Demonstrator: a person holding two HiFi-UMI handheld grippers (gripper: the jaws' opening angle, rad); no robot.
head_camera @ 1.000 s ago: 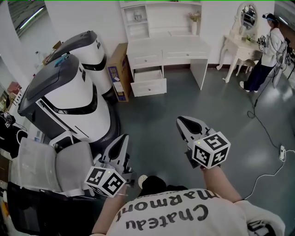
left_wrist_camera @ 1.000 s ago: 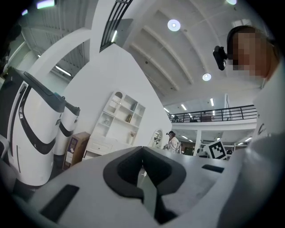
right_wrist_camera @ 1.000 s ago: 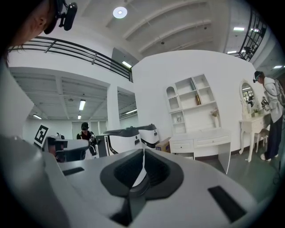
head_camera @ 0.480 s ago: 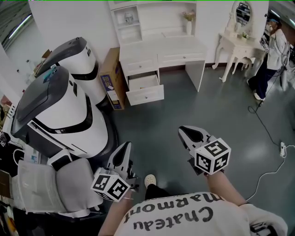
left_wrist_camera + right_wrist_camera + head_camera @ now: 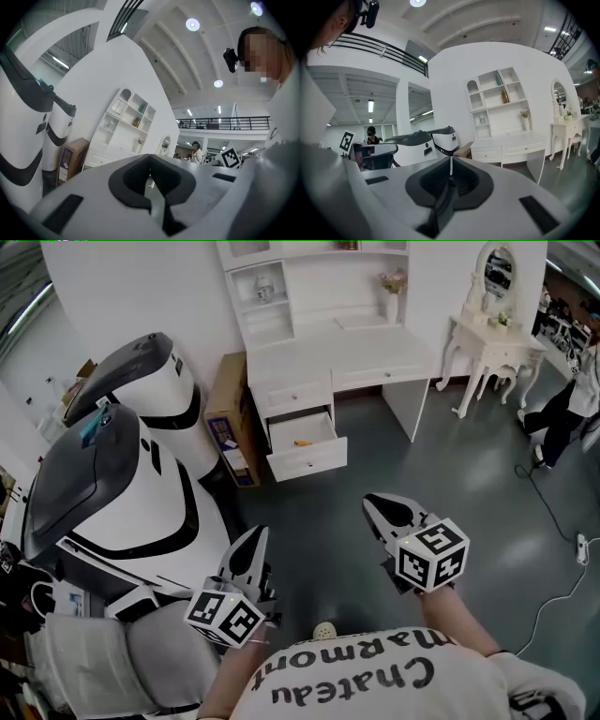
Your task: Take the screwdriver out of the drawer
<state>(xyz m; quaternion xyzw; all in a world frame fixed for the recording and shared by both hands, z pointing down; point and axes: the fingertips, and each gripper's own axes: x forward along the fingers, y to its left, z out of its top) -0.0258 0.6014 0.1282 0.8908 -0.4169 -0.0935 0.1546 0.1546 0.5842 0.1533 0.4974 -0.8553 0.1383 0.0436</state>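
Drawer nearer; screwdriver head-view only

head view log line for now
drawer: open | orange item: in drawer | left gripper: shut, empty | right gripper: shut, empty | reach: not begun

white desk, orange screwdriver, dark grey floor, black-and-white patterned marker cubes.

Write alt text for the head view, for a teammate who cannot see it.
A person holds the left gripper and right gripper, both shut and empty, well short of a white desk whose open drawer holds a small orange item, possibly the screwdriver. Large white-and-grey machines stand at left.
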